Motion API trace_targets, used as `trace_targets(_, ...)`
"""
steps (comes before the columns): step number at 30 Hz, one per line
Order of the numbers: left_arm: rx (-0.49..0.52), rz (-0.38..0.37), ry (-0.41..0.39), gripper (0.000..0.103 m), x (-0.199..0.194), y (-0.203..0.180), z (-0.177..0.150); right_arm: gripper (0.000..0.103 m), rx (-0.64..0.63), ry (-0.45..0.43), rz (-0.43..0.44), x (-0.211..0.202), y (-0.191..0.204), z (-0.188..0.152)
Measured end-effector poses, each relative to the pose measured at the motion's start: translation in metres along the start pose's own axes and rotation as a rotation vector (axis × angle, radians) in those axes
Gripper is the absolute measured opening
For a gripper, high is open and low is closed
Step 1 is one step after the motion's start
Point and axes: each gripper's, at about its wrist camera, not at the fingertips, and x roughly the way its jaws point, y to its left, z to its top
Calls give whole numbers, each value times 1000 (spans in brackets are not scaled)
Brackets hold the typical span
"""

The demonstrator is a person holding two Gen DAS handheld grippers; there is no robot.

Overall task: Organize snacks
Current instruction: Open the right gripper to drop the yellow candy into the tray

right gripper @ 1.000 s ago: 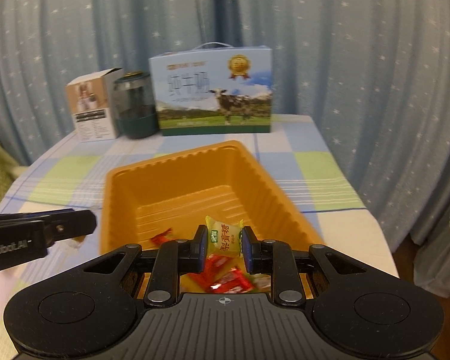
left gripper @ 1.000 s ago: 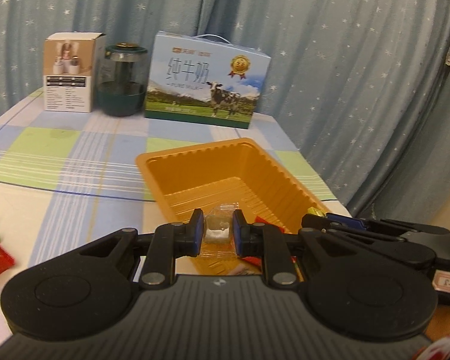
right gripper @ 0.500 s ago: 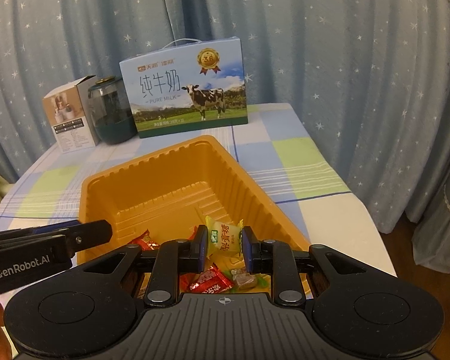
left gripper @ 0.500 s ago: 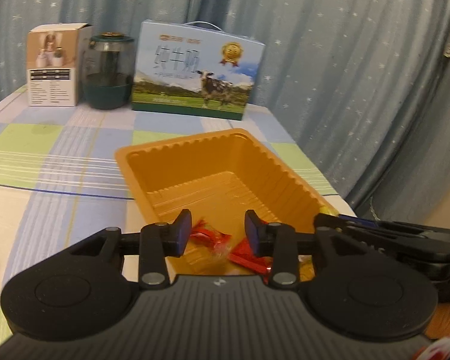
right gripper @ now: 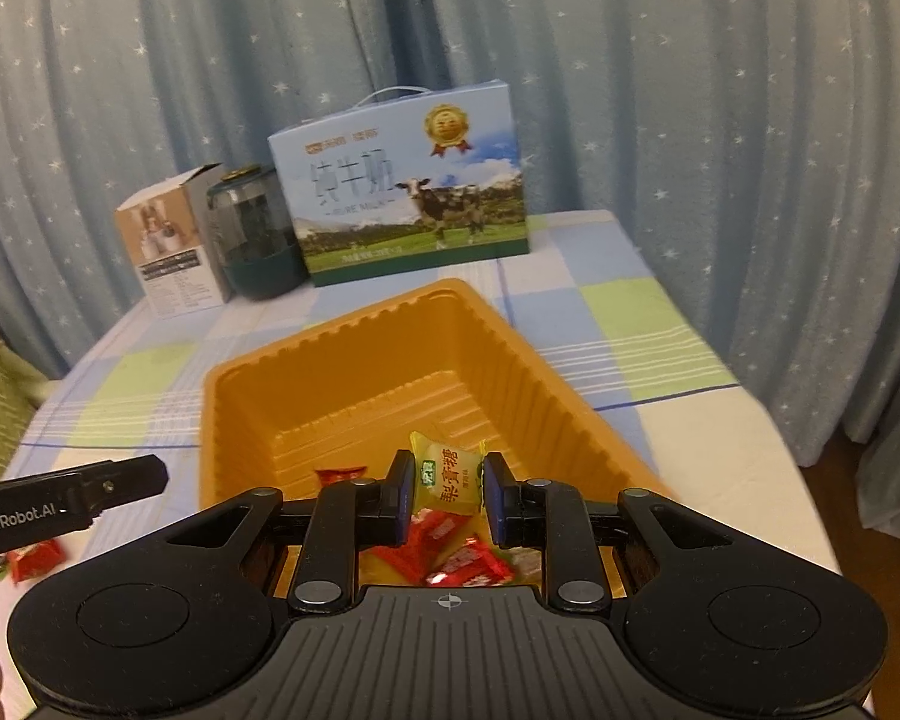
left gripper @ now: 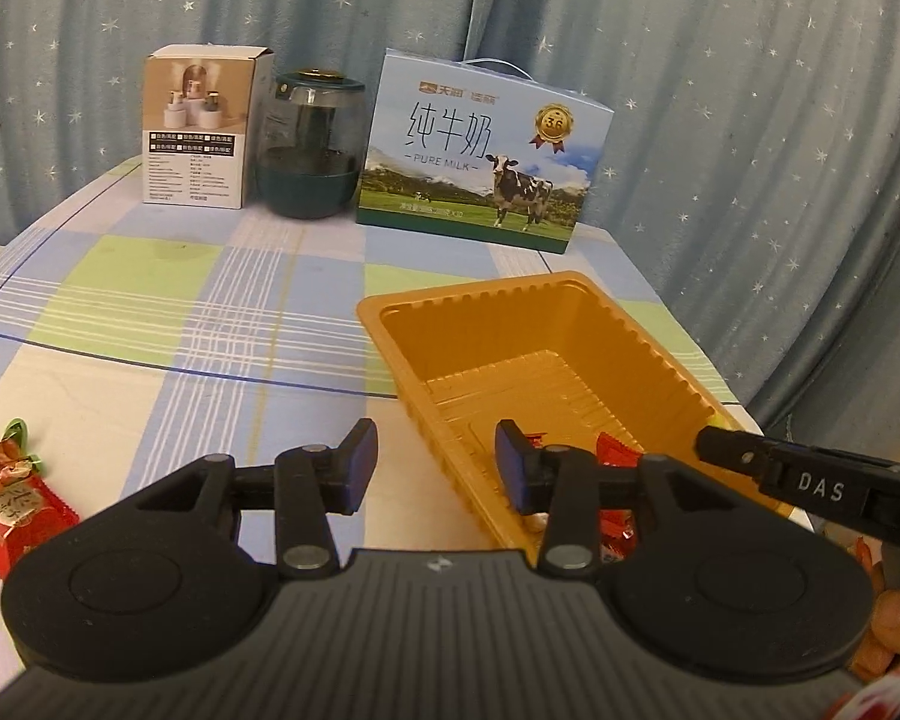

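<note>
Here the right gripper (right gripper: 443, 497) clamps its jaws on a yellow candy (right gripper: 448, 473) above the tray (right gripper: 354, 360), ready to drop it; the left gripper (left gripper: 435, 468), jaws just opened and empty, faces loose candies (left gripper: 12, 495) at nine o'clock on the bench (left gripper: 168, 312).

Far half of orange tray (left gripper: 546, 354) is bare inside, open from above; near end holds loose red candies (right gripper: 444, 546). Tabletop (left gripper: 168, 324) left of the tray is a wide clear stretch back to the rear row. Rear edge blocked by white carton (left gripper: 195, 132), dark jar (left gripper: 312, 150) and milk box (left gripper: 480, 156), set close together, curtain right behind. Red wrapped snacks (left gripper: 12, 498) sit at near-left of the tabletop. Right tool (left gripper: 810, 486) reaches in over the tray's near right rim, narrowing access there. Left tool (left gripper: 435, 468) straddles the tray's near left wall.
</note>
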Motion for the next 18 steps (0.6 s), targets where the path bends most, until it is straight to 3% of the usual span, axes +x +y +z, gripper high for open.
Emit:
trace_targets(2,2,3,2,42,-1,2,0,24,5,13,36,3,3,-2)
trace_targets(3,3,4,3,43,-2,3,-1,34,20,15,34,4,2,-3)
trace_targets(4,3,6,3,47,-2,4,-1,54,41,10,28,3,0,-2)
trace_targets(6,5,10,2,50,-3,6,-2,66,93,-10,22,1,-6,-1)
trace_targets(18,13,54,0,55,-16,30,-8,66,92,-33,-8,-4,-1,1)
